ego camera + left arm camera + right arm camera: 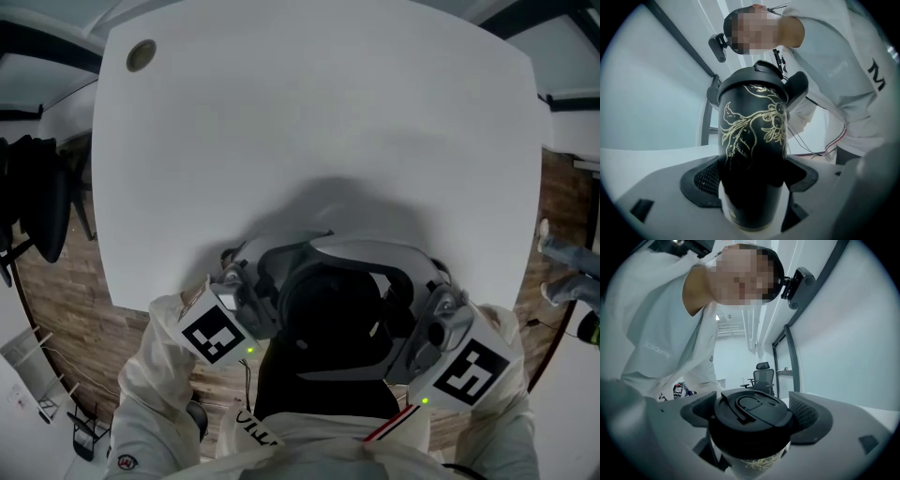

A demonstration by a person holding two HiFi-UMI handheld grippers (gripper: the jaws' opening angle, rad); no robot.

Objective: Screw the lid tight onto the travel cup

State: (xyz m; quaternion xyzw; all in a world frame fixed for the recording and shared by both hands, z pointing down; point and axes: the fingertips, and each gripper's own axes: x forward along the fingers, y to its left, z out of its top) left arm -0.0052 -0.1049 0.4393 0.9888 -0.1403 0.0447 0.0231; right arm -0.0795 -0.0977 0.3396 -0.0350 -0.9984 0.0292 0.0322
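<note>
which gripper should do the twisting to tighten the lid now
Right. The right gripper has its jaws closed on the lid, so it can likely turn it. The left gripper clamps the travel cup low on its body, suited to holding it steady.

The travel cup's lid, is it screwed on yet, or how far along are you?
Done: the lid sits on the travel cup. In hand: the left gripper clamps the cup's body, and the right gripper clamps the lid. Left: the tightening twist, most likely; the pictures cannot show how tight it is.
</note>
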